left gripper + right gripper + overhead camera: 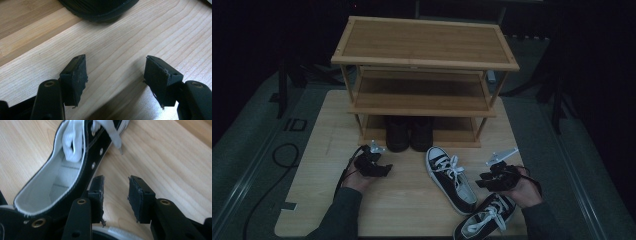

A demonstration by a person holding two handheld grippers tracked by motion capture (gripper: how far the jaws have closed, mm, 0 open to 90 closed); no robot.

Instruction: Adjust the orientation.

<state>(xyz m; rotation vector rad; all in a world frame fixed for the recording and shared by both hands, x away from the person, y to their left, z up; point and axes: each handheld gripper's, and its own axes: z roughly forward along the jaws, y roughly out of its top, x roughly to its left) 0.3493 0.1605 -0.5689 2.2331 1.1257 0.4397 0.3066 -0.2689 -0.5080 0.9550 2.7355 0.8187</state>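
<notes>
Two sneakers lie on table, unshelved, before shoe rack holding boots. Right gripper parted, empty, beside near sneaker, poised for grab. Left gripper wide, empty, waiting.

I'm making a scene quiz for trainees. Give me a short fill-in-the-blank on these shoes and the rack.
The dark boots stand on the rack's ____ shelf.
The two black sneakers have ____ laces.
The right gripper's jaws hold ____ between them.
The left gripper is ____.

Missing words: bottom; white; nothing; open
</notes>
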